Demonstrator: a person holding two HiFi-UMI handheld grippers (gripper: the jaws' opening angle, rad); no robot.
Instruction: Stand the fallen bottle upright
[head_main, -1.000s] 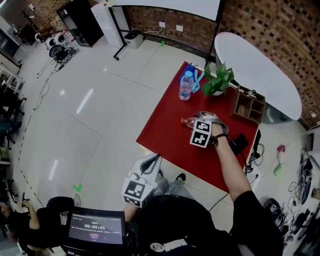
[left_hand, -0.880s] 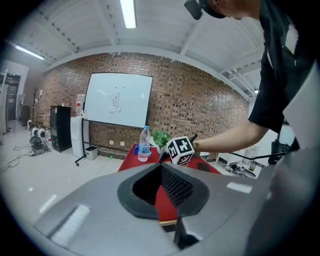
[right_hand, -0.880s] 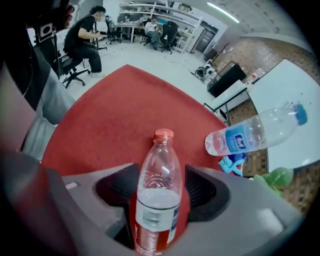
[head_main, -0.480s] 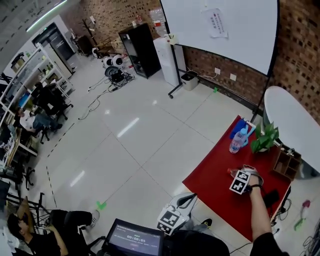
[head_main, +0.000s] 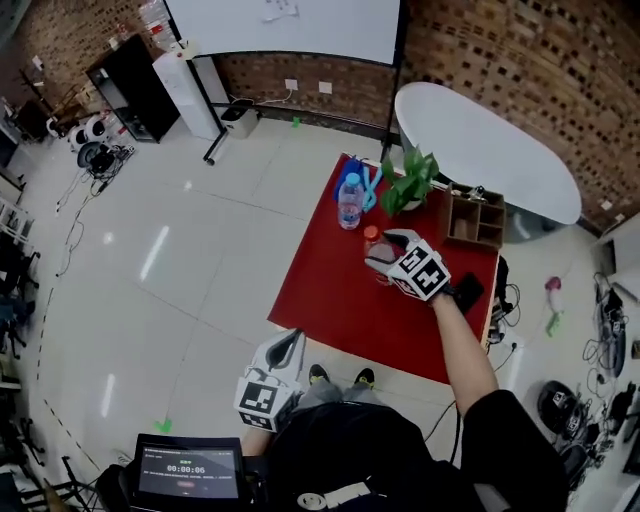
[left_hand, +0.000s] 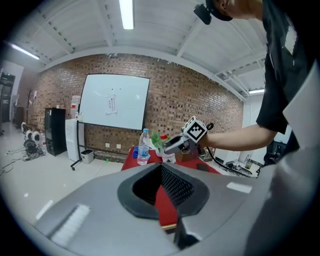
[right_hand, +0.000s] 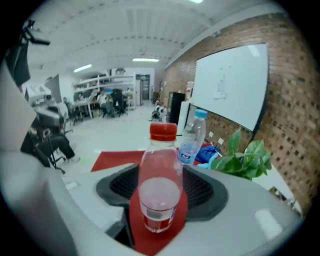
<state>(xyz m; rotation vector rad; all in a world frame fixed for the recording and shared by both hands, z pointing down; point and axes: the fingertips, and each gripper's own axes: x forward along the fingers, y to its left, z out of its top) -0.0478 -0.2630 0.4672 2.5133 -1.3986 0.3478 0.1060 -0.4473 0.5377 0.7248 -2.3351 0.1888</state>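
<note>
Bottle (right_hand: 160, 185), red cap, upright over red table (head_main: 330, 290), part-filled with pinkish liquid; clamped between right gripper (head_main: 383, 252) jaws. Left gripper (left_hand: 162, 192): jaws apart, empty. Water bottle (head_main: 349, 200) upright beyond.

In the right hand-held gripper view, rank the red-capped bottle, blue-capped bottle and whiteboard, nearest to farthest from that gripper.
1. red-capped bottle: between the jaws, centre.
2. blue-capped bottle: behind it, slightly right.
3. whiteboard: on the brick wall, far right.
</note>
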